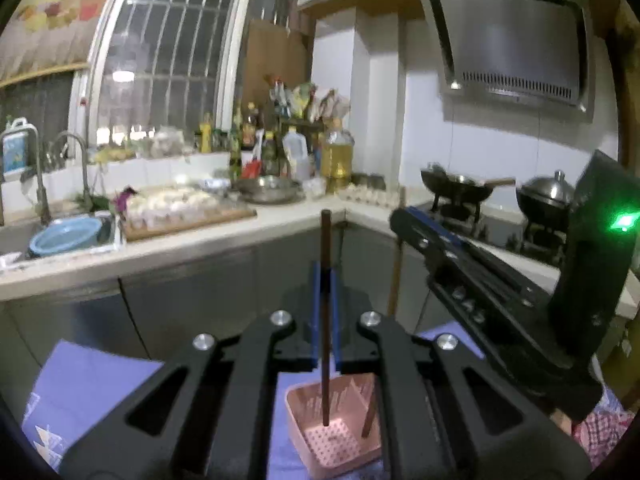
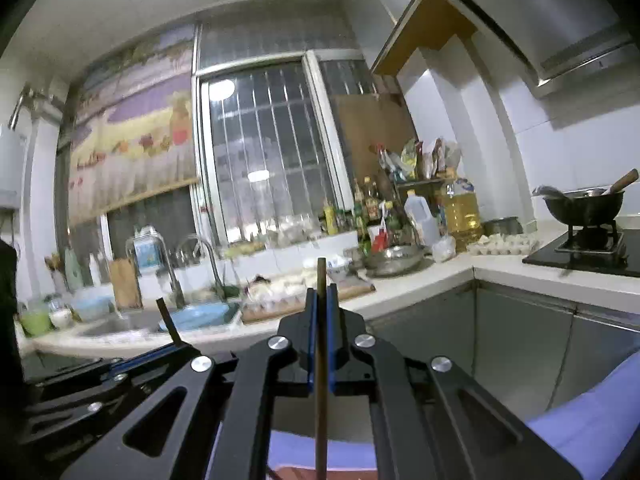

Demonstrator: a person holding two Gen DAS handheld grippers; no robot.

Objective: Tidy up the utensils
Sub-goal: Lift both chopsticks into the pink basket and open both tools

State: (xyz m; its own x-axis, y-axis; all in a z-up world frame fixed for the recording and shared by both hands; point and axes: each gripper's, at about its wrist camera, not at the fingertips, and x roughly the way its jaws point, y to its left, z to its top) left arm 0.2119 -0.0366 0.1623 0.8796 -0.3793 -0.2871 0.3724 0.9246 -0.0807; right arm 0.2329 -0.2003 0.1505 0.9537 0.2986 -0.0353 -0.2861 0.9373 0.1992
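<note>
My left gripper (image 1: 326, 268) is shut on a dark brown chopstick (image 1: 326, 240) that stands upright. Its lower tip hangs inside a pink perforated basket (image 1: 304, 408) on a lavender cloth (image 1: 92, 380). To the right, my right gripper (image 1: 398, 218) reaches in from the side, shut on a lighter wooden chopstick (image 1: 396, 276) whose lower end also dips into the basket. In the right wrist view, my right gripper (image 2: 321, 292) clamps that chopstick (image 2: 321, 276) upright. The left gripper (image 2: 178, 350) shows at the lower left with the dark chopstick (image 2: 167, 320) sticking up.
A kitchen counter (image 1: 224, 236) runs behind, with a sink holding a blue basin (image 1: 66, 234), a board of dumplings (image 1: 180, 208), bottles and an oil jug (image 1: 336, 152). Woks (image 1: 456, 188) sit on the stove at right under a range hood (image 1: 516, 40).
</note>
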